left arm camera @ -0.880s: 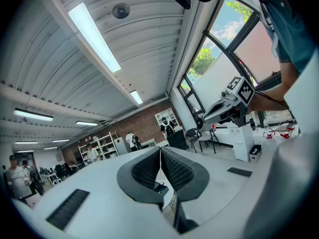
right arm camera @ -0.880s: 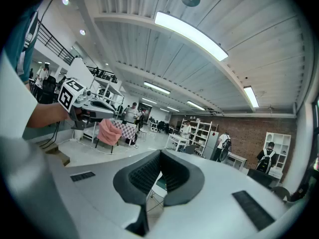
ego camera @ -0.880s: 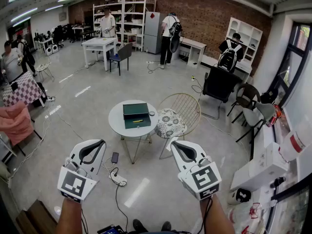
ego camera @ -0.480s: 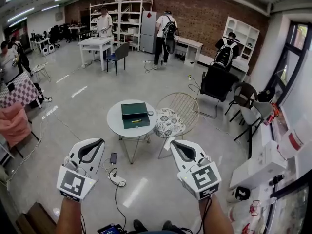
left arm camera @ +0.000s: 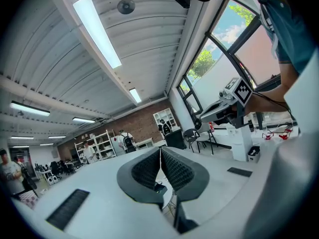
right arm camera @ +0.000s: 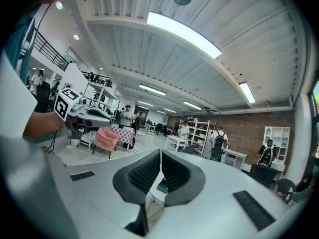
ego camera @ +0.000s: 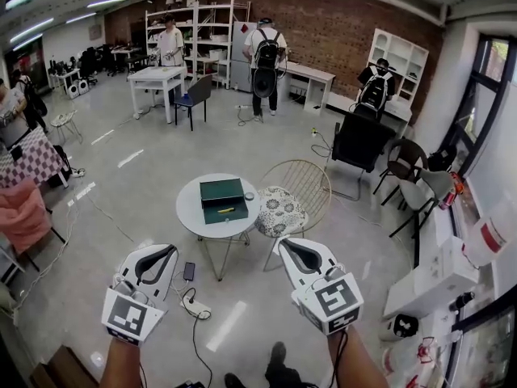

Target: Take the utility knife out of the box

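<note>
An open dark green box lies on a small round white table in the middle of the head view. A yellow utility knife rests in the box's front half. Both grippers hang well short of the table, over the floor. My left gripper is at lower left, its jaws closed together with nothing between them. My right gripper is at lower right, also shut and empty. In the left gripper view the left gripper points at the room; the right gripper shows likewise in its own view.
A wire chair with a patterned cushion stands right of the table. A power strip and a phone lie on the floor between me and the table. A black office chair and several people are farther back.
The view has drawn a little nearer to the table, and both grippers sit slightly lower in the frame. A person with a backpack at the back has walked left.
</note>
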`<control>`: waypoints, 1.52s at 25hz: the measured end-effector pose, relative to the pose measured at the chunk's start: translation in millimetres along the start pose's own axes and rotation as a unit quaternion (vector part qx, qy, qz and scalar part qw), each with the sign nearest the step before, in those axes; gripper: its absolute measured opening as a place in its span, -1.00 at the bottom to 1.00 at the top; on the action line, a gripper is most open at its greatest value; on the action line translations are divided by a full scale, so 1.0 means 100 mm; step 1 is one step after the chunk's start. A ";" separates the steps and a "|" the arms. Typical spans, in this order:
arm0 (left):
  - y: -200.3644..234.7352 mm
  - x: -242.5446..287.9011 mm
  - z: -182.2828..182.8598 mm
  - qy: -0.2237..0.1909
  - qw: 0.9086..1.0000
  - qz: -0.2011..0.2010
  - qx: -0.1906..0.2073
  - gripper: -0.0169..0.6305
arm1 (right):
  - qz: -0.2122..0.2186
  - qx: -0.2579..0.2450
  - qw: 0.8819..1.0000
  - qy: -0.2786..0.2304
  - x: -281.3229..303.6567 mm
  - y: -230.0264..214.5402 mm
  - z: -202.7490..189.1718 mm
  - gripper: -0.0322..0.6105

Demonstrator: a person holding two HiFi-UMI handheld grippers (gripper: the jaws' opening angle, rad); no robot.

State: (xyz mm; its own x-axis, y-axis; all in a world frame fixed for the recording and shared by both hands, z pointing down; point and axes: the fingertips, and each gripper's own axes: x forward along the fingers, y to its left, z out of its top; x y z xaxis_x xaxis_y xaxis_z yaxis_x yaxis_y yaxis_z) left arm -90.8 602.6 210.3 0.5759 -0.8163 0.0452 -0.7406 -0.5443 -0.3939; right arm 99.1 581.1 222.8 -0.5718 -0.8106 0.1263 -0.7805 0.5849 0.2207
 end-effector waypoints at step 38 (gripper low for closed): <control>-0.22 4.90 0.47 0.085 0.993 0.076 0.002 -0.87 | 0.097 0.031 0.995 -0.024 1.51 -4.88 -0.90 -0.78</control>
State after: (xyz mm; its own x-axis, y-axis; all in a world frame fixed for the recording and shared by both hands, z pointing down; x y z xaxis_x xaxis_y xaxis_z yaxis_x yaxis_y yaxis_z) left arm 224.3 223.9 197.6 0.3900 -0.9102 0.1391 -0.8132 -0.4114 -0.4116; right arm 416.3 170.7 221.5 -0.7232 -0.6812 0.1138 -0.6677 0.7317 0.1372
